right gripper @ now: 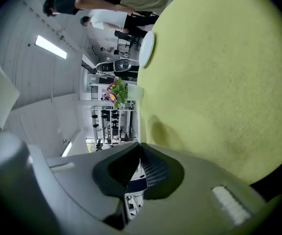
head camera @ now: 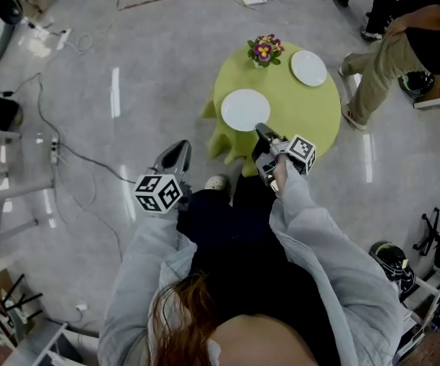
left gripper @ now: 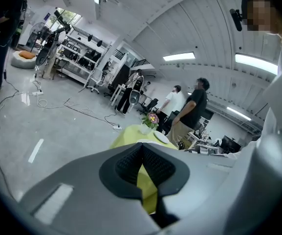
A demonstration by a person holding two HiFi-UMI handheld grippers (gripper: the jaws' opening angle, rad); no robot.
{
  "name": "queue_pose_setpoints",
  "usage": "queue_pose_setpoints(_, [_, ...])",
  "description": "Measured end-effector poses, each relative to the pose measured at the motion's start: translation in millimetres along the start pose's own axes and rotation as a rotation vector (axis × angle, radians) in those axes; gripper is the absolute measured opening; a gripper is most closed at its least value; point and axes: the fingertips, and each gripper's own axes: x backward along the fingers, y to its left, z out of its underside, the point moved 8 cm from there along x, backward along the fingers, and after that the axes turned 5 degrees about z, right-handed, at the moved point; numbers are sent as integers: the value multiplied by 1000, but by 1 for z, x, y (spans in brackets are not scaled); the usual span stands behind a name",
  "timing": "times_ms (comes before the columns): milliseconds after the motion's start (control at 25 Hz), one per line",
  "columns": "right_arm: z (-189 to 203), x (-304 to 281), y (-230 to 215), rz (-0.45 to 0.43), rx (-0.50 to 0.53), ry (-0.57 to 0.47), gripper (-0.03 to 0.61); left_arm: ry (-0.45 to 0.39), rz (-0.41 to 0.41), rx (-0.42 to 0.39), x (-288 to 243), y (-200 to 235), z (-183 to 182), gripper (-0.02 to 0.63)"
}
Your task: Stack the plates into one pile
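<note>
Head view looks down on a round table (head camera: 322,124) draped in yellow-green, with two white plates well apart: the far plate (head camera: 309,68) at the far right and the near plate (head camera: 242,109) at the near left, plus a flower pot (head camera: 265,50) at the far left. The right gripper (head camera: 260,130) reaches the near plate's near right rim and its jaws are clamped on that rim; in the right gripper view the plate shows only as a thin pale edge above the meeting fingertips. The left gripper (head camera: 178,149) hangs over the floor (head camera: 128,67), left of the table, its jaws pressed together on nothing.
</note>
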Motion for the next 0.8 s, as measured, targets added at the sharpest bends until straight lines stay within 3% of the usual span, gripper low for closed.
queue_pose_setpoints(320, [-26,55,28,-108,34,-136,15,39,112,-64,-29,-13,-17,11])
queue_pose_setpoints(800, [-81,113,20,-134,-9,-303,15,101,214,-103,-87,-44,-20,11])
